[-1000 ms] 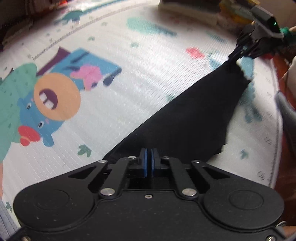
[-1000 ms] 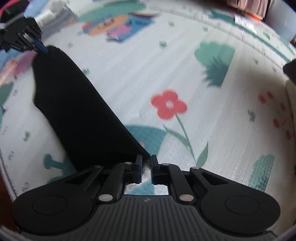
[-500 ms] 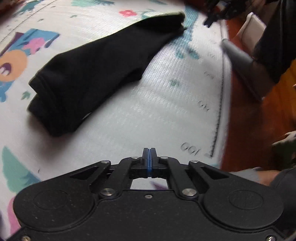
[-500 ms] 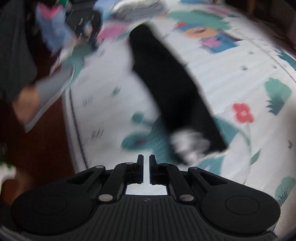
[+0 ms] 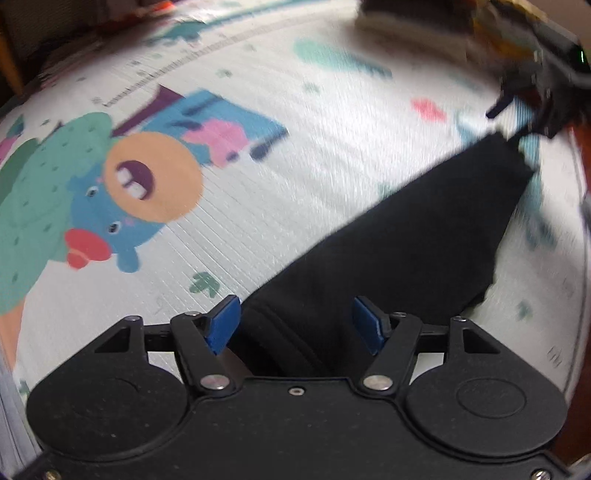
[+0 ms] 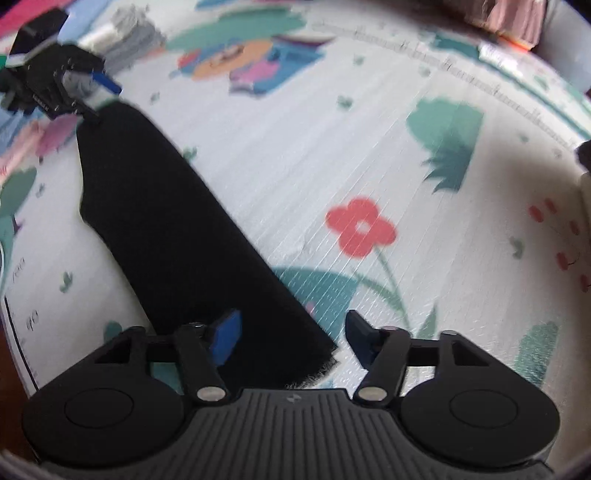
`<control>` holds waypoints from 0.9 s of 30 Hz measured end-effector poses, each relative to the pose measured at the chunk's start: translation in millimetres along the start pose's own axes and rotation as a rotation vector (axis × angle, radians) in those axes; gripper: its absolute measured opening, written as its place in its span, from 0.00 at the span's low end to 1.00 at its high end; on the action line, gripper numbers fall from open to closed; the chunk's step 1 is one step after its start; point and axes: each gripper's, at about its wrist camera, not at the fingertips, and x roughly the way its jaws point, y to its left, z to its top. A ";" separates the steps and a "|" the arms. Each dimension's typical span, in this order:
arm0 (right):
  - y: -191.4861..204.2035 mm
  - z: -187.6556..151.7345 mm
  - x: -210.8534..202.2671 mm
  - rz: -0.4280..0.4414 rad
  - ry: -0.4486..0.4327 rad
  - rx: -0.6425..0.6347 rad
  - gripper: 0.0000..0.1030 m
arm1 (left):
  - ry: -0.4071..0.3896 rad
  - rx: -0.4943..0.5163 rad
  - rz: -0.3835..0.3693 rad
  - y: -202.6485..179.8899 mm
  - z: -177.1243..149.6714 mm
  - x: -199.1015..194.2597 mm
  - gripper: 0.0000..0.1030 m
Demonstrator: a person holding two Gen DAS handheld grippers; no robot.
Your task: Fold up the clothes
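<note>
A black garment (image 5: pixel 406 240), folded into a long narrow strip, lies flat on the printed play mat (image 5: pixel 295 147). My left gripper (image 5: pixel 295 317) hovers over one end with its jaws opening; the cloth lies between the blue pads (image 5: pixel 225 321), which do not press on it. The right gripper (image 6: pixel 291 332) stands over the other end of the garment (image 6: pixel 166 221), its jaws opening too, and the frayed corner sits between its fingers untouched. Each view shows the other gripper at the strip's far end: the right gripper (image 5: pixel 532 99) and the left gripper (image 6: pixel 74 85).
Folded clothes are stacked at the mat's far edge (image 5: pixel 406 22), and a grey folded pile (image 6: pixel 125 33) lies behind the left gripper. Wooden floor (image 5: pixel 585 155) borders the mat beside the garment. The mat (image 6: pixel 369 147) carries a cartoon print and a red flower (image 6: pixel 360 227).
A second ago both grippers were shut at the garment's ends. Half a second ago both views had swung away from the strip, jaws shut. Now they are back over the ends with jaws apart.
</note>
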 end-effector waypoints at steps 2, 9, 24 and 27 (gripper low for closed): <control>5.3 -3.3 9.4 -0.004 0.034 -0.034 0.20 | 0.025 0.022 0.001 -2.8 -3.3 6.6 0.15; 21.1 -18.3 -15.5 0.004 -0.025 -0.116 0.05 | -0.121 0.089 -0.042 -25.1 -19.7 -38.6 0.03; 116.5 -88.2 -53.1 0.214 0.070 -0.478 0.09 | 0.055 0.260 -0.224 -106.9 -120.5 -74.4 0.10; 121.0 -88.0 -40.7 0.220 0.170 -0.603 0.30 | 0.155 0.308 -0.276 -106.2 -122.8 -74.4 0.44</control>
